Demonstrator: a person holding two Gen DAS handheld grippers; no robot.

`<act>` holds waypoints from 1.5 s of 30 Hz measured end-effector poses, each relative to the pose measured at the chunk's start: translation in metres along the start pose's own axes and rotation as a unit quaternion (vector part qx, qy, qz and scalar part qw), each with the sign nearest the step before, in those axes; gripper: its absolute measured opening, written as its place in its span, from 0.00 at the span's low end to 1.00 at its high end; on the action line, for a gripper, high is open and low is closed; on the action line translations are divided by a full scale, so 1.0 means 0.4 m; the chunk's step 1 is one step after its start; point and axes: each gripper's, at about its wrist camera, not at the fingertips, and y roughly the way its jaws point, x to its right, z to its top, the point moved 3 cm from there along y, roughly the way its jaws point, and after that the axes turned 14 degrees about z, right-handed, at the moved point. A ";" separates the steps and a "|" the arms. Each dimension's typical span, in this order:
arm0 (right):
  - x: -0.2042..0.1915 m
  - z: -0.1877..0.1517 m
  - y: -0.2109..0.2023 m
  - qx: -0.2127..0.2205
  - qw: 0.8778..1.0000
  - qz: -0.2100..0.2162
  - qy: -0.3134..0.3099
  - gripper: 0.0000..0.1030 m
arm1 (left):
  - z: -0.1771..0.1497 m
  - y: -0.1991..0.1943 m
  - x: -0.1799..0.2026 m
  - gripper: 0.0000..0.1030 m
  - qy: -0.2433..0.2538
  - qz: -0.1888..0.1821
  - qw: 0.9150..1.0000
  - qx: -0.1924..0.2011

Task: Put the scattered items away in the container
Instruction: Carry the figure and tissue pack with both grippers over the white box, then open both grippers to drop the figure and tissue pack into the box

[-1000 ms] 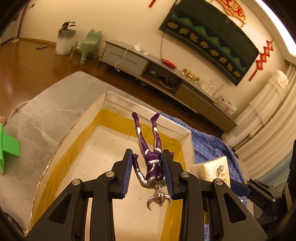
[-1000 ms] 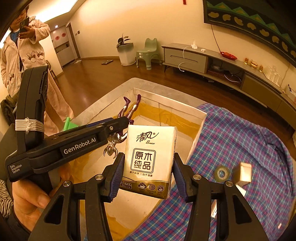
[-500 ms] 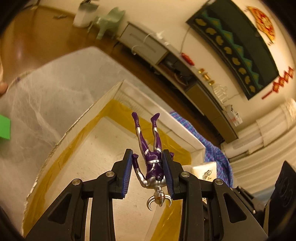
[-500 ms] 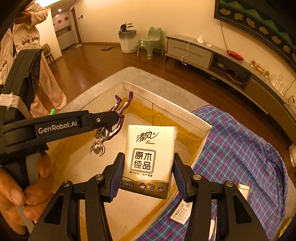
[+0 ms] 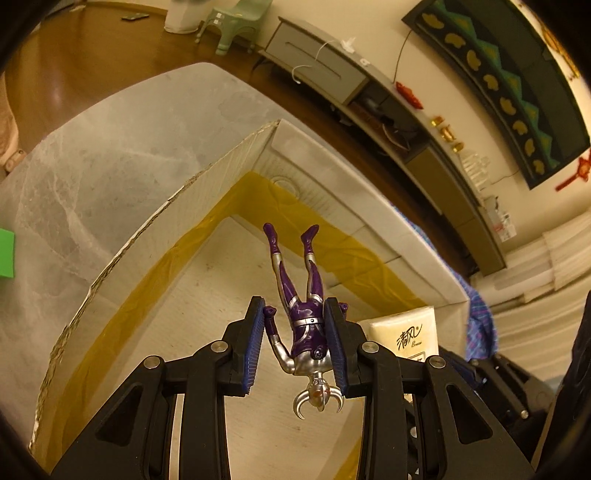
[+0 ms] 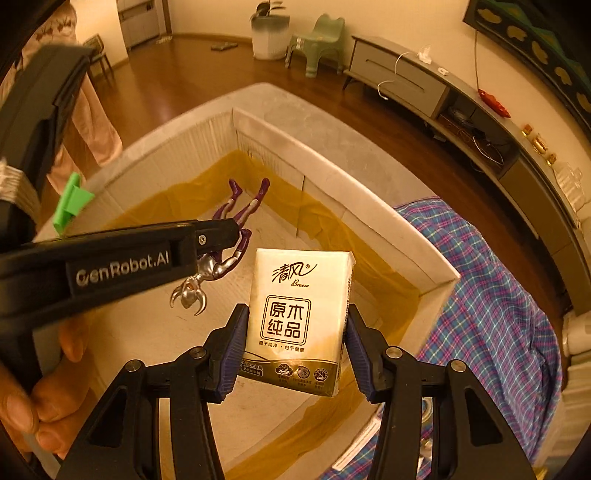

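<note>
Warm, yellowish indoor light, sharp at the centre and bent at the edges.

Both views carry an amber cast. The wooden floor [image 5: 74,62] shows a soft sheen of reflected light. The tissue pack [image 6: 295,317] is brightly lit with crisp print, and the toy figure [image 5: 303,317] has small glints on its silver parts. Fisheye distortion curves the TV cabinet [image 6: 461,107] and the cardboard box [image 5: 177,206]; the corners fall to black. The hand [image 6: 40,398] at the near edge is blurred.

Warm-lit room, brown wooden floor [image 6: 177,77] upper left, grey low cabinet [image 6: 402,83] along cream wall [image 6: 402,18], green chair [image 6: 317,40] top centre
</note>
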 end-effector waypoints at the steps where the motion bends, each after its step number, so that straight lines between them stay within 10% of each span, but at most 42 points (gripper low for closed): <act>1: -0.001 0.003 0.007 -0.006 1.000 -0.004 -0.004 0.51 | 0.000 0.006 -0.001 0.33 0.000 0.004 1.000 -0.002; 20: -0.029 0.034 0.020 -0.029 0.996 -0.076 -0.039 0.61 | -0.019 0.020 -0.024 0.49 -0.014 0.025 1.000 -0.008; 34: -0.080 -0.066 -0.111 0.022 0.999 -0.019 -0.028 0.61 | -0.059 -0.078 0.009 0.49 0.021 0.031 0.999 0.021; 45: -0.106 -0.169 -0.284 0.151 0.987 0.057 -0.002 0.61 | -0.119 -0.240 0.020 0.49 0.046 0.006 0.997 0.069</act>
